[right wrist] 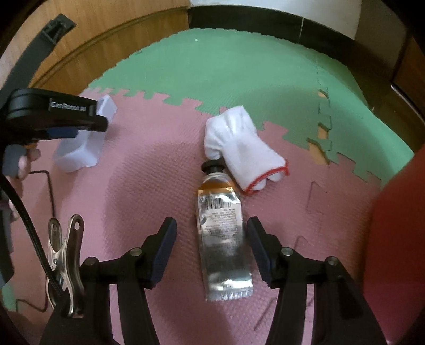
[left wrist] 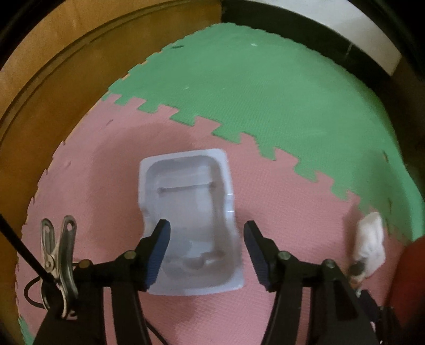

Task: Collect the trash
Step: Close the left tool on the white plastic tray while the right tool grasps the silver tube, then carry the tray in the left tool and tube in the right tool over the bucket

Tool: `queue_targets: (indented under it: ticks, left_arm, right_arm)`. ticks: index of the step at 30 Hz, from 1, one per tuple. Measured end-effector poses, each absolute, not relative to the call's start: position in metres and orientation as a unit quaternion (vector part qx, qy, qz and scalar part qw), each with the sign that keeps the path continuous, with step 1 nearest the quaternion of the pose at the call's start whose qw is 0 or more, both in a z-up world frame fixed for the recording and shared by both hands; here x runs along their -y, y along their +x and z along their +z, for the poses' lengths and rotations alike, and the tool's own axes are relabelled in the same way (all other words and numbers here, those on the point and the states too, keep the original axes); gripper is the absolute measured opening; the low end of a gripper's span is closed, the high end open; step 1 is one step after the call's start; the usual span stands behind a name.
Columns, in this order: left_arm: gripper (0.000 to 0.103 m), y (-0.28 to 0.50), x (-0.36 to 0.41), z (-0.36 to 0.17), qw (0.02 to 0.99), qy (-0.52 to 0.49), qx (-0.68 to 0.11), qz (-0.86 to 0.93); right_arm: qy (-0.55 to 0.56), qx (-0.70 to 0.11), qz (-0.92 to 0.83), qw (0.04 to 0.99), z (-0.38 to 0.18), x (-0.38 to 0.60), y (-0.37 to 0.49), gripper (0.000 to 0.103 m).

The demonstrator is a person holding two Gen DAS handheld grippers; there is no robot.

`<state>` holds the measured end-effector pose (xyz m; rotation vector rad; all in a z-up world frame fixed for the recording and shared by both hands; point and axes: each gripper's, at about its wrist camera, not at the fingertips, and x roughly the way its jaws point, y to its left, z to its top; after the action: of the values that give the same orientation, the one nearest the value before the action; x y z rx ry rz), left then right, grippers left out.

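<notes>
A white plastic tray [left wrist: 191,212] lies open side up on the pink foam mat [left wrist: 106,185]. My left gripper [left wrist: 207,231] hangs over its near half, open; the left finger overlaps the tray's rim and the right finger stands clear of its edge. In the right wrist view a silver tube with a black cap [right wrist: 221,233] lies lengthwise on the mat between the fingers of my right gripper [right wrist: 211,225], which is open, pads apart from the tube. A white glove with a red cuff [right wrist: 239,143] touches the tube's cap.
The green mat [right wrist: 239,69] joins the pink one farther out, with wooden floor [right wrist: 106,24] and a dark skirting beyond. A red object [right wrist: 393,238] fills the right edge. The left gripper [right wrist: 79,127] and a hand [right wrist: 26,159] show at the left, by the tray [right wrist: 85,151].
</notes>
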<state>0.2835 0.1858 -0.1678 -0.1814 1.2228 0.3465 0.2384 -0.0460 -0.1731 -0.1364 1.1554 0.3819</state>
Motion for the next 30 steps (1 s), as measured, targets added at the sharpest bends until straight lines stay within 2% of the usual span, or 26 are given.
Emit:
queue_targets:
  ticks: [4, 6, 7, 8, 11, 14, 16, 19, 22, 30]
  left_arm:
    - [0.066, 0.283, -0.191, -0.179, 0.792, -0.109, -0.579, 0.16]
    - [0.066, 0.284, -0.186, -0.18, 0.793, -0.105, -0.581, 0.151]
    - [0.066, 0.285, -0.184, -0.18, 0.795, -0.098, -0.579, 0.15]
    - [0.066, 0.285, -0.18, -0.181, 0.797, -0.09, -0.579, 0.147]
    - [0.066, 0.284, -0.178, -0.179, 0.799, -0.087, -0.577, 0.145]
    - [0.05, 0.282, -0.181, -0.178, 0.8, -0.093, -0.573, 0.15]
    - [0.033, 0.28, -0.183, -0.176, 0.8, -0.096, -0.572, 0.154]
    - [0.02, 0.278, -0.185, -0.175, 0.801, -0.101, -0.57, 0.157]
    - [0.013, 0.276, -0.189, -0.176, 0.8, -0.104, -0.571, 0.156]
    - [0.01, 0.261, -0.192, -0.163, 0.806, -0.099, -0.559, 0.164]
  right_arm:
    - [-0.057, -0.527, 0.171, 0.831, -0.175, 0.045, 0.238, 0.057]
    - [-0.055, -0.526, 0.166, 0.832, -0.175, 0.046, 0.238, 0.051]
    - [-0.053, -0.527, 0.162, 0.833, -0.175, 0.048, 0.238, 0.042]
    - [-0.049, -0.528, 0.158, 0.833, -0.173, 0.05, 0.238, 0.038]
    - [-0.039, -0.532, 0.163, 0.83, -0.173, 0.053, 0.24, 0.038]
    - [-0.042, -0.532, 0.163, 0.83, -0.172, 0.052, 0.239, 0.037]
    - [-0.027, -0.533, 0.165, 0.829, -0.171, 0.055, 0.237, 0.037]
    - [-0.003, -0.537, 0.167, 0.827, -0.169, 0.061, 0.234, 0.037]
    - [0.012, -0.533, 0.169, 0.829, -0.163, 0.067, 0.227, 0.037]
    - [0.053, -0.522, 0.18, 0.832, -0.138, 0.08, 0.201, 0.037]
